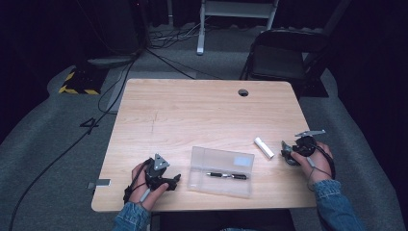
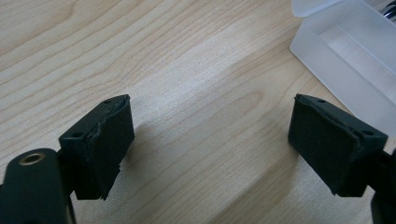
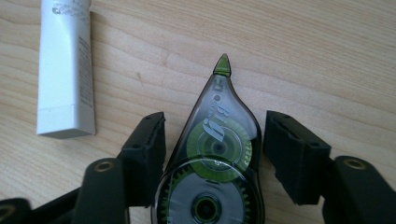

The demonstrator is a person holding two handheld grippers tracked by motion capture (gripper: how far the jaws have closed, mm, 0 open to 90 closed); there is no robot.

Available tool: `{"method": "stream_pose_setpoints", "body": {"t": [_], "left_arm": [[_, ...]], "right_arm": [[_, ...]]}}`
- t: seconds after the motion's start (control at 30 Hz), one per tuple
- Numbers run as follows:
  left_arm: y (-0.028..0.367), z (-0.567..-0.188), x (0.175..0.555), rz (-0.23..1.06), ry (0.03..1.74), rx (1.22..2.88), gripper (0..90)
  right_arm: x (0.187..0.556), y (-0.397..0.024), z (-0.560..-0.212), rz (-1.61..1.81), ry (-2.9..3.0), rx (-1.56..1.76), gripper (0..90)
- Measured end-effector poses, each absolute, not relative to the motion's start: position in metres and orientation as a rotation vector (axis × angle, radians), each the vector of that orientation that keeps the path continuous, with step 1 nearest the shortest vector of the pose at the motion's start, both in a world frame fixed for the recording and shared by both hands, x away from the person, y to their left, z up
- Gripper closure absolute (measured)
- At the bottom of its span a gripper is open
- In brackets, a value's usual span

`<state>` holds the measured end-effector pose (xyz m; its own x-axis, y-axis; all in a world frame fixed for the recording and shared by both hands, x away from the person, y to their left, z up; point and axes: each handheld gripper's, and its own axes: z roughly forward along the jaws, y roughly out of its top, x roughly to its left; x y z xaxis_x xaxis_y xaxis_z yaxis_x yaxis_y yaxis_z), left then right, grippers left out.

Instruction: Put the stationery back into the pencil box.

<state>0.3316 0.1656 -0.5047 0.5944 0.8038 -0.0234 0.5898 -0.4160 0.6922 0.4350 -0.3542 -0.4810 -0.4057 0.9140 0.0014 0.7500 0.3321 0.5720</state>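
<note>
A smoky-clear correction tape dispenser (image 3: 217,144) with green wheels lies on the wooden table (image 1: 192,115), tip pointing away. My right gripper (image 3: 215,154) straddles it, one jaw on each side with a thin gap to the dispenser; in the high view this gripper (image 1: 287,154) rests near the table's right edge. A white tube (image 1: 264,147) lies just left of it (image 3: 65,70). A clear plastic case (image 1: 199,156) holds dark pens (image 1: 227,175) at the front middle. My left gripper (image 1: 175,180) rests left of the case, jaws apart over bare wood (image 2: 210,144).
A corner of the clear case (image 2: 350,51) lies ahead and to the right of the left jaws. A round cable hole (image 1: 243,92) sits near the table's far edge. A dark folding chair (image 1: 279,57) stands beyond the table's far right corner, with cables on the grey floor.
</note>
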Motion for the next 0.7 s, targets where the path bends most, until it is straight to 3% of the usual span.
{"method": "stream_pose_setpoints", "body": {"t": [0.7], "left_arm": [[0.1657,-0.5045,0.3316,0.411,1.099,2.155,14.8]], "right_arm": [[0.4337,-0.3519,-0.4787,0.723,2.325,1.417,52.5]]}}
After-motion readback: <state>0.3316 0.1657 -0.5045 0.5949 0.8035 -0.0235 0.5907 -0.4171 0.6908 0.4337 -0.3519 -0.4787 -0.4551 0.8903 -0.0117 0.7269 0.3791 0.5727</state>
